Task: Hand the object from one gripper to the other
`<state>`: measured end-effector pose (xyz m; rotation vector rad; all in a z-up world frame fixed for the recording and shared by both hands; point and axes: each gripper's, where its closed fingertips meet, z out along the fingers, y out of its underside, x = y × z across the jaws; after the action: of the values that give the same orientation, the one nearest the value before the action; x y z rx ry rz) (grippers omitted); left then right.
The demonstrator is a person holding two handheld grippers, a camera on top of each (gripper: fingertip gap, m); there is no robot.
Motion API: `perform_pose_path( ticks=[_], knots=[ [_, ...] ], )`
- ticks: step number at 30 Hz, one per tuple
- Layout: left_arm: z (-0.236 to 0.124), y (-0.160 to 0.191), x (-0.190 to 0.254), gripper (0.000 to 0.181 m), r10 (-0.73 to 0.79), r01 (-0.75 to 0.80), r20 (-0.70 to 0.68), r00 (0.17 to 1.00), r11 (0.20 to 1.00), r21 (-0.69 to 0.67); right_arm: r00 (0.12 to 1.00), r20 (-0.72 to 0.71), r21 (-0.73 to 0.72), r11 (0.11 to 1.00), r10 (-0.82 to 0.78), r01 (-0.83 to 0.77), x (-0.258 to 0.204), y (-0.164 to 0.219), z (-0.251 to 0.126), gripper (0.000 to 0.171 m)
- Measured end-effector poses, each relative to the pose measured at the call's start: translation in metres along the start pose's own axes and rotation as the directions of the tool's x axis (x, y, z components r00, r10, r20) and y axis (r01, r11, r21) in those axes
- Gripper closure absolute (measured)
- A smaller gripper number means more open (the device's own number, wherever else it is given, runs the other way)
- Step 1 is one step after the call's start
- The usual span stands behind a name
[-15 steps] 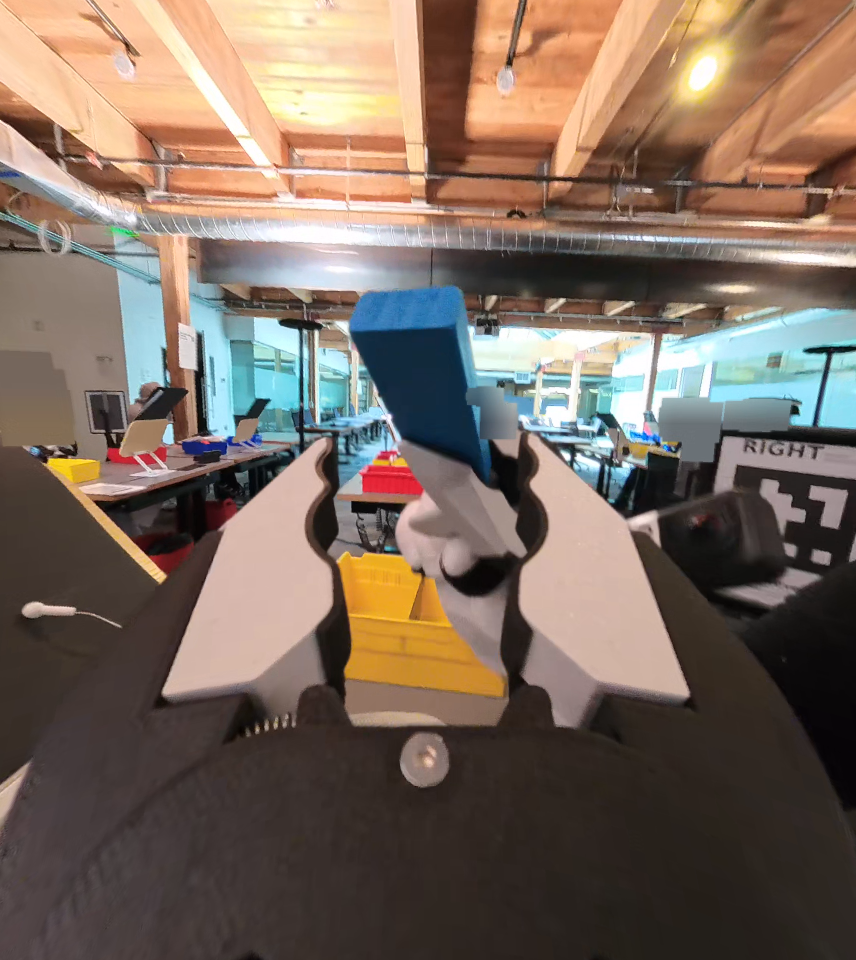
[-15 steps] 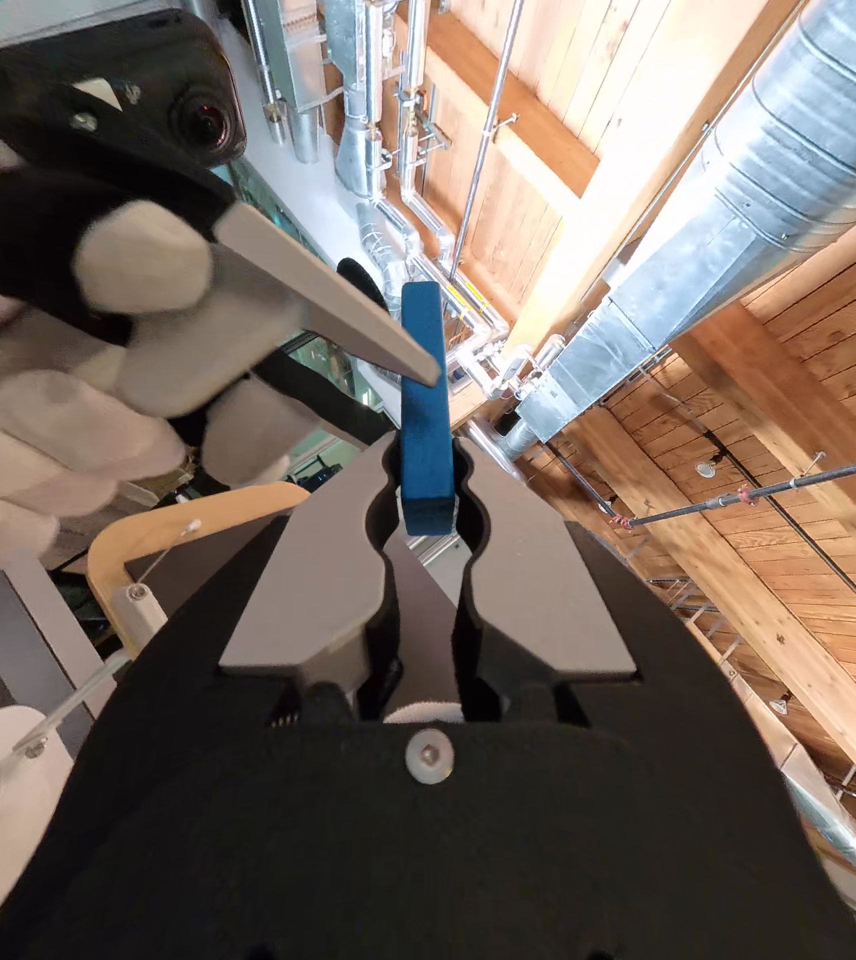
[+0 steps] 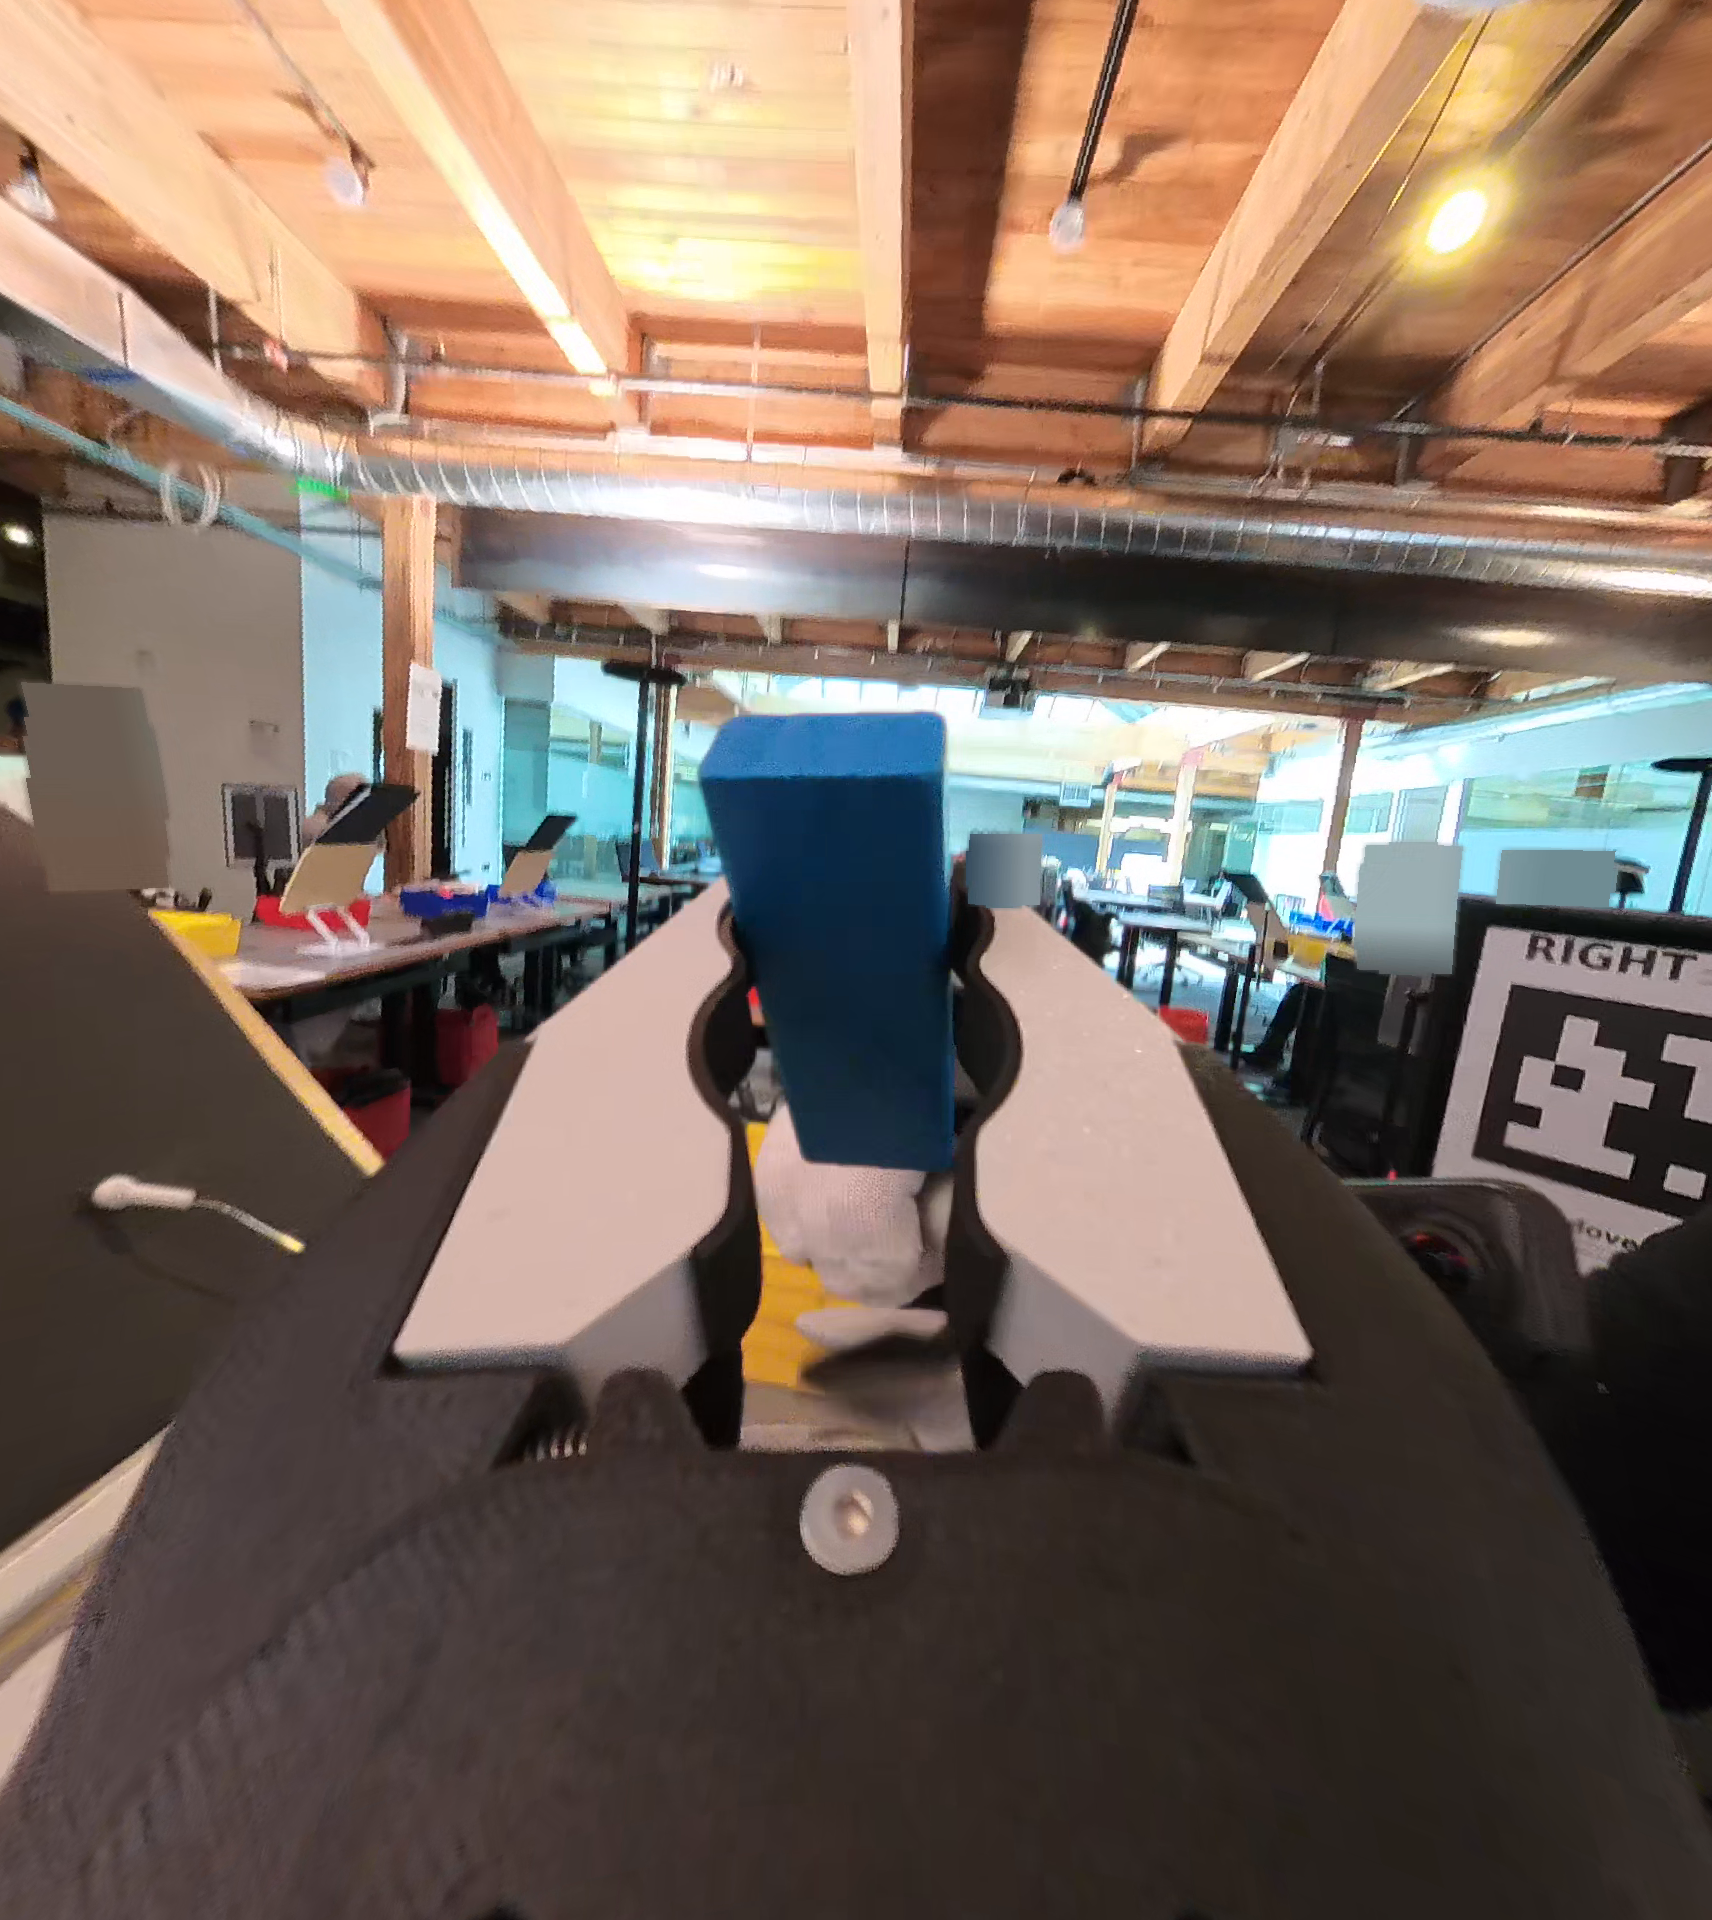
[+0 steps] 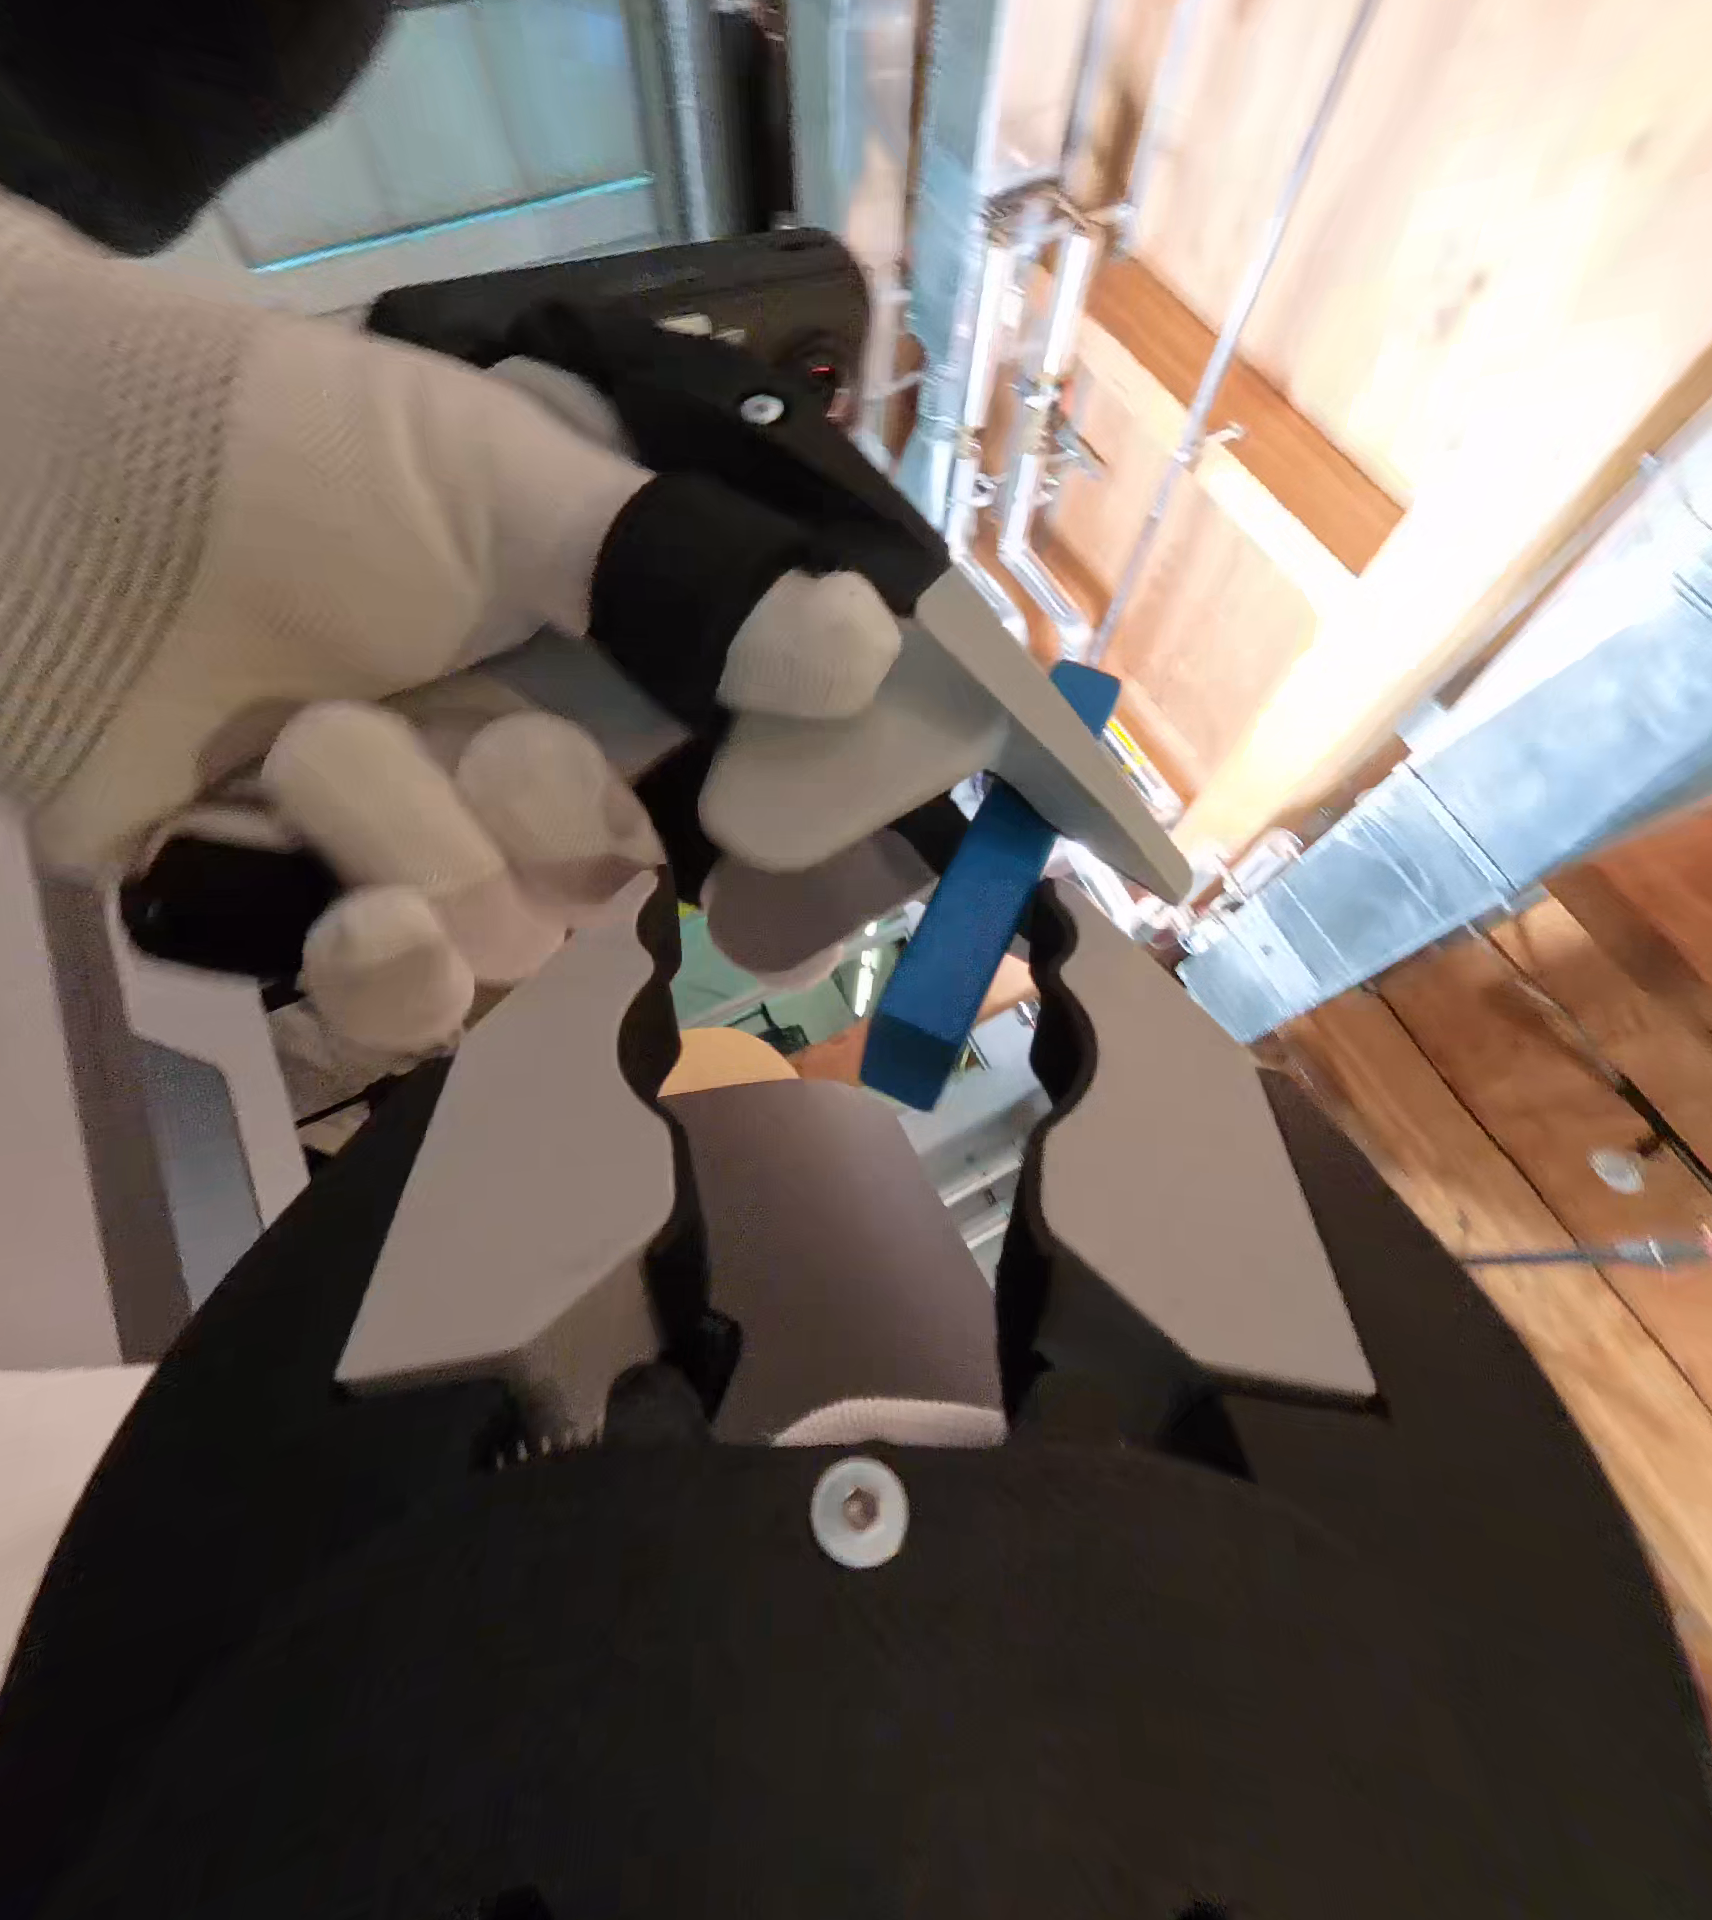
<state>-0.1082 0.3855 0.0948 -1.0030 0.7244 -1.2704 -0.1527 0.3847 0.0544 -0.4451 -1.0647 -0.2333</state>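
The left wrist view shows the left claw (image 3: 847,966) clamped on the upright blue block (image 3: 836,935), while only the right wrist view shows the right claw (image 4: 857,935) spread apart around the block's lower end, beside a white-gloved hand (image 4: 312,665).

left gripper (image 3: 847,997) clamped, right gripper (image 4: 857,997) spread wide

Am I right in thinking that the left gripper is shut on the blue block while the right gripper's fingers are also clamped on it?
Not quite: the left gripper is shut on the blue block, but the right wrist view shows the right gripper open, its fingers spread apart, not clamped on it.
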Motion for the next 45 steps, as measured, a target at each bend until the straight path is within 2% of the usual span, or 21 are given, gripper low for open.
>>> perform_pose_path(
  ticks=[2,5,7,11,15,19,23,27,34,41,45],
  knots=[
    [-0.006,0.006,-0.001,0.147,0.004,-0.003,0.008,1.0,0.996,-0.095,0.988,0.155,0.04,0.999,-0.001,-0.005,-0.016,-0.001,-0.005,0.088],
    [-0.019,0.011,0.003,0.148,0.023,-0.02,0.011,1.0,0.973,-0.228,0.968,0.25,0.056,0.998,0.007,-0.022,-0.013,-0.003,-0.017,0.081],
    [-0.027,0.017,0.003,0.147,0.057,-0.043,0.032,0.998,0.947,-0.317,0.956,0.294,0.071,0.997,0.009,-0.031,-0.008,-0.008,-0.024,0.076],
    [-0.034,0.035,0.023,0.147,0.04,-0.061,-0.056,0.998,0.896,-0.439,0.927,0.375,0.064,0.998,-0.026,0.002,-0.015,-0.016,-0.031,0.051],
    [-0.032,0.06,0.033,0.147,0.014,-0.069,-0.106,0.994,0.842,-0.536,0.908,0.415,0.06,0.998,-0.049,0.026,-0.029,-0.02,-0.03,0.035],
    [-0.031,0.076,0.039,0.147,-0.03,-0.064,-0.151,0.988,0.811,-0.581,0.89,0.444,0.041,0.995,-0.105,0.096,-0.044,-0.013,-0.029,0.038],
    [-0.031,0.082,0.039,0.147,-0.057,-0.054,-0.169,0.984,0.804,-0.592,0.889,0.439,0.04,0.992,-0.127,0.122,-0.044,-0.011,-0.028,0.054],
    [-0.031,0.088,0.042,0.147,-0.077,-0.054,-0.189,0.979,0.794,-0.605,0.888,0.443,0.043,0.992,-0.123,0.116,-0.046,-0.013,-0.028,0.051],
    [-0.033,0.098,0.042,0.147,-0.086,-0.06,-0.198,0.976,0.773,-0.632,0.865,0.486,0.029,0.991,-0.126,0.128,-0.055,-0.011,-0.031,0.055],
    [-0.029,0.092,0.04,0.146,-0.063,-0.066,-0.195,0.979,0.803,-0.593,0.884,0.456,0.003,0.994,-0.102,0.113,-0.048,-0.009,-0.027,0.056],
    [-0.026,0.081,0.027,0.118,0.002,-0.076,-0.136,0.991,0.835,-0.546,0.911,0.403,-0.025,0.994,-0.089,0.108,-0.035,-0.002,-0.023,0.056]
  ],
)
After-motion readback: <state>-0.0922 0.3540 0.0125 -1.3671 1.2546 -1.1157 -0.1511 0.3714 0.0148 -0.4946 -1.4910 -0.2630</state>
